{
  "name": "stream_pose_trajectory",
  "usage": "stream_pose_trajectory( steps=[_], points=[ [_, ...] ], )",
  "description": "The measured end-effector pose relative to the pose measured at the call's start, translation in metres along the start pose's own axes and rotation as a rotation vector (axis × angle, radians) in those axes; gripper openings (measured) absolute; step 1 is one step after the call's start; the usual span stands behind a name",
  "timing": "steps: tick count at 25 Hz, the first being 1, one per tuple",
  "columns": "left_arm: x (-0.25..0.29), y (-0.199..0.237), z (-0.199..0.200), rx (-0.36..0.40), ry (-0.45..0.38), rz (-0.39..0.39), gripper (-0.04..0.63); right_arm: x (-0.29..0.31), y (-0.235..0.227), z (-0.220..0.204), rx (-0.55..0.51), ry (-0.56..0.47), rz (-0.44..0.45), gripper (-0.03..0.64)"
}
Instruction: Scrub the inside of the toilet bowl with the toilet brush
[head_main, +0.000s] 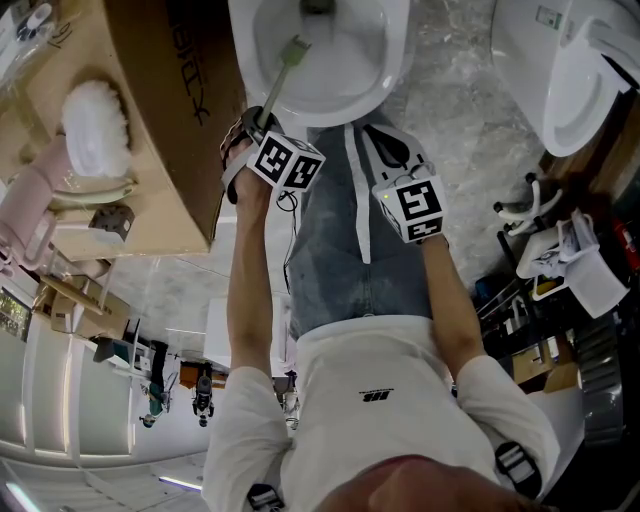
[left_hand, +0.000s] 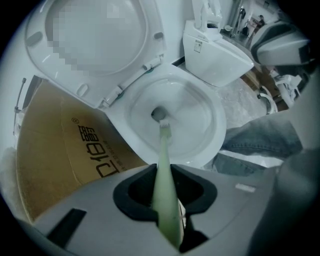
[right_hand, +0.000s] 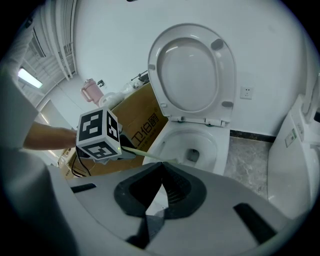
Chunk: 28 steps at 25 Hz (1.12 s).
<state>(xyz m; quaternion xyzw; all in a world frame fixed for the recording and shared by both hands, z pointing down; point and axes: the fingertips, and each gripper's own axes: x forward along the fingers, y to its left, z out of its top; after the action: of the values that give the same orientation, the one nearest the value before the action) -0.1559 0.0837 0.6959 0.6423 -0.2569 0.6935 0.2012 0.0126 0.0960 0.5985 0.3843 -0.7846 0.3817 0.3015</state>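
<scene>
Left arm stretched forward and down, elbow nearly straight. Left tool is aimed into the toilet bowl. Its jaws are pinched on the pale green handle of the toilet brush, gripped low on the handle. In the left gripper view the toilet brush runs straight out from between the jaws of the left tool and into the toilet bowl. The bristle end sits low in the basin, right at the near edge of the drain hole. Can't tell if there is water in the bowl.

Right arm bent, held close to the body over the jeans leg. Right tool sits just short of the bowl's front rim. In the right gripper view the right tool has its jaws pressed together with nothing between them, and faces the bowl.

Seat lid is raised upright against the wall. Cardboard box stands just left of the toilet, touching it or nearly so. Second toilet off to the right, well apart, on the marble floor.
</scene>
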Motion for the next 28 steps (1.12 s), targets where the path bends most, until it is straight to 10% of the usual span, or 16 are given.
stream_pose_trajectory(
  steps=[13, 28],
  points=[
    [0.000, -0.027, -0.006, -0.059, 0.004, -0.072, 0.094, 0.000, -0.002, -0.002, -0.004, 0.003, 0.000, -0.006],
    [0.001, -0.050, -0.008, -0.360, -0.020, -0.171, 0.095, 0.004, 0.003, -0.003, -0.003, 0.019, 0.018, -0.006]
  ],
)
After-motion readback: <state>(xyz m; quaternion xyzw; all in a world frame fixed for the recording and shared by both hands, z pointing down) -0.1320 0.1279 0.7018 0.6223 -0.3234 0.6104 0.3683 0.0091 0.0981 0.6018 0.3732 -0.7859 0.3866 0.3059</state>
